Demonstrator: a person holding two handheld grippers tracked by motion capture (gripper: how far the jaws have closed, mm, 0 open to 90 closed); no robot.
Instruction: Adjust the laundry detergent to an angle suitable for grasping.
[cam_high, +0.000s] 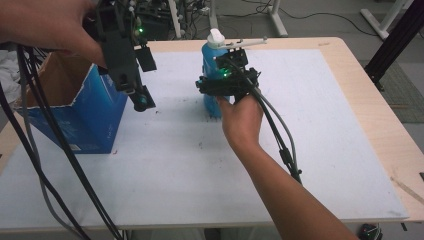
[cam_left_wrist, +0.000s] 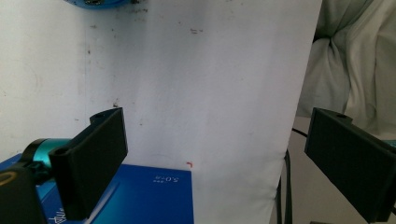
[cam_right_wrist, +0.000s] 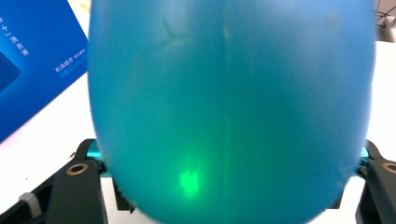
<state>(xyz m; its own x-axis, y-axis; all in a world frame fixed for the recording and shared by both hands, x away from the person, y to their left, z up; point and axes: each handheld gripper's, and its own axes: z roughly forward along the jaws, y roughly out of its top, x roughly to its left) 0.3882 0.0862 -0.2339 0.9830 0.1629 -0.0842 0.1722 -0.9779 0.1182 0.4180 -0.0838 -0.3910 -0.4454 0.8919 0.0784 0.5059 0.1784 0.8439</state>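
A: Bottle (cam_high: 212, 75) stood upright a little above the centre of the high view, on the white mat (cam_high: 300, 150) that covered the table (cam_high: 350, 55). Why was the right gripper (cam_high: 225, 82) pressed so close to it?

B: Its 2 jaws sat on either side of the blue body. In the right gripper view the bottle (cam_right_wrist: 231, 107) swelled across the frame, with a jaw tip at the lower left and another at the lower right, both against its flanks. I judged the jaws closed on the bottle, at mid-height, probably so the white cap (cam_high: 216, 37) stayed clear and the weight hung below the grip.

A: Was it lifted or resting?

B: I could not tell; the base was hidden behind the hand (cam_high: 242, 120) in the high view.

A: And the left gripper (cam_high: 127, 65)?

B: It hung in the upper left of the high view, above the near edge of the blue carton (cam_high: 95, 120), whose top was open. In the left gripper view its jaws stood wide apart with nothing between them, only white mat and a corner of the carton (cam_left_wrist: 149, 196) at the bottom left.

A: So why hold it there?

B: My guess: it waited open, out of the way, perhaps to steady the carton. The bottle and carton stood near each other, not touching.
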